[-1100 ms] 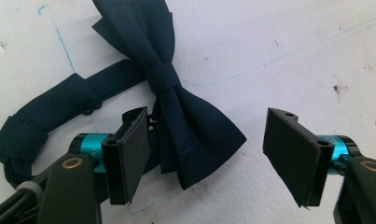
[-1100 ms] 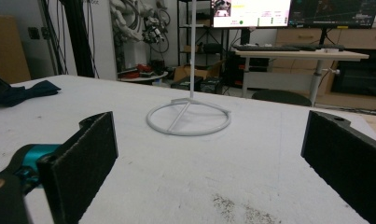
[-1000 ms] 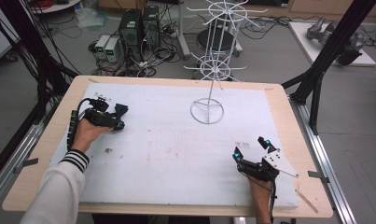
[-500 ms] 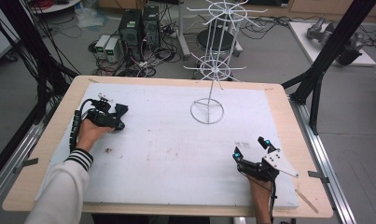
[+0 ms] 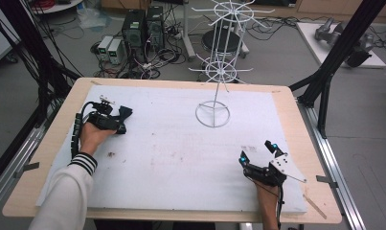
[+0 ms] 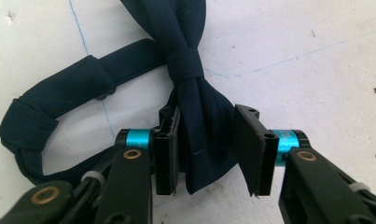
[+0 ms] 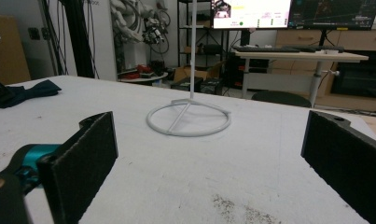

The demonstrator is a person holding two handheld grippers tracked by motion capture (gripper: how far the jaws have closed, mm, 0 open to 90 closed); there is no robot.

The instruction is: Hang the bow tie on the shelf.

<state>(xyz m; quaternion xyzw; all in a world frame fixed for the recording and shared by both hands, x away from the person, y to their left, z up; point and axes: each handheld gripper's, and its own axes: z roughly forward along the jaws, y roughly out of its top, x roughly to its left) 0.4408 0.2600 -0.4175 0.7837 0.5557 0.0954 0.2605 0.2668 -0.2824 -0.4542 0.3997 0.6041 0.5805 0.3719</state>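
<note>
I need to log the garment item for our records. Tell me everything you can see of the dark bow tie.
The bow tie is dark navy fabric with a tight centre knot and a strap that loops off to one side. It lies flat on the white table cover near the far left. One wing sits between the open jaws of the left hand-held gripper; one pad looks to touch it, the other stands apart from it.

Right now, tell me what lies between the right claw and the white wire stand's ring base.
Nothing: bare white table cover runs from the open right claw to the white wire ring base, as the right gripper view shows.
</note>
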